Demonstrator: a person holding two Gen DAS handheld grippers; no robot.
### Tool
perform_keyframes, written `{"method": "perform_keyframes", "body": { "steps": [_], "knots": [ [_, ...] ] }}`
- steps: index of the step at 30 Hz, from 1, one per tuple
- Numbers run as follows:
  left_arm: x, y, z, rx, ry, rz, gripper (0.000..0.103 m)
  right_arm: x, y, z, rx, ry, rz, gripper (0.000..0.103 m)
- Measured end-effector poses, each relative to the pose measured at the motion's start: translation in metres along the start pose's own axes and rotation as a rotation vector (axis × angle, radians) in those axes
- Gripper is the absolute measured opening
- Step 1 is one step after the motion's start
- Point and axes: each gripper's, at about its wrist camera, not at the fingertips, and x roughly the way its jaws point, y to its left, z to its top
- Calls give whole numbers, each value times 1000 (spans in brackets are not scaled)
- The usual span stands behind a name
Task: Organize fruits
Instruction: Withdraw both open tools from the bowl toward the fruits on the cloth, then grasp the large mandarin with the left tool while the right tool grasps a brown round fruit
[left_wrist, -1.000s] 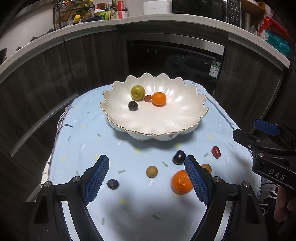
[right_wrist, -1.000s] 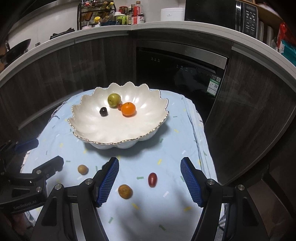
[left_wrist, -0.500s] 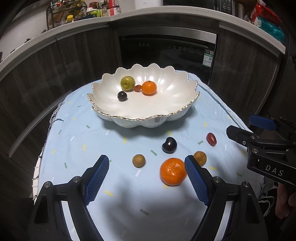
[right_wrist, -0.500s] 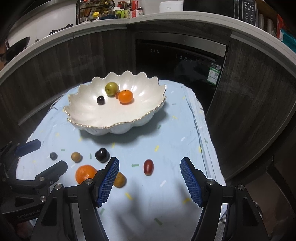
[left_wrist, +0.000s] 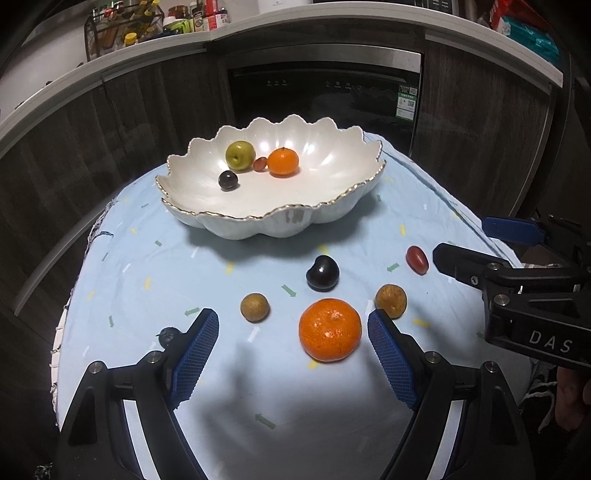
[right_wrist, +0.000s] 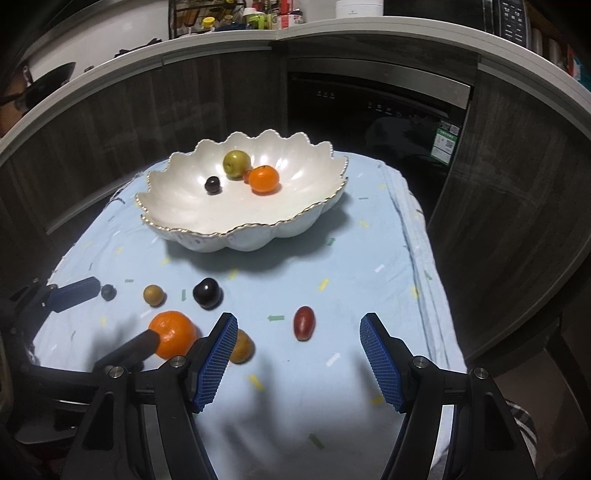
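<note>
A white scalloped bowl (left_wrist: 236, 225) on the pale blue cloth holds a green fruit (left_wrist: 240, 156), a tangerine (left_wrist: 283, 161), a small red fruit (left_wrist: 260, 164) and a dark one (left_wrist: 227, 180). Loose on the cloth lie a second tangerine (left_wrist: 330, 329), a dark plum (left_wrist: 322, 272), two brown fruits (left_wrist: 254, 307) (left_wrist: 390, 301), a red oval fruit (right_wrist: 304, 323) and a blueberry (left_wrist: 169, 334). My left gripper (left_wrist: 290, 321) hangs over the loose tangerine, its jaws closing, pads clear of it. My right gripper (right_wrist: 299, 319) stands open above the red oval fruit.
The cloth-covered table (right_wrist: 369, 369) drops off at the right and near edges. Dark cabinets and an oven (left_wrist: 325, 92) stand behind it, under a white counter (left_wrist: 332, 26) with bottles. A hand (left_wrist: 569, 391) shows at the lower right of the left wrist view.
Both grippers have sunk toward the cloth and the fruits look larger. The loose tangerine now lies between my left fingers in view. No fruit has moved.
</note>
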Motion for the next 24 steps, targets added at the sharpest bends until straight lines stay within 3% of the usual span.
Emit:
{"method": "perform_keyframes", "body": {
  "steps": [20, 24],
  "knots": [
    [22, -21, -14, 87, 45, -54, 60, 27, 9, -7, -39, 65, 137, 59],
    [25, -24, -14, 100, 46, -55, 58, 36, 11, -9, -39, 98, 168, 45]
  ]
}}
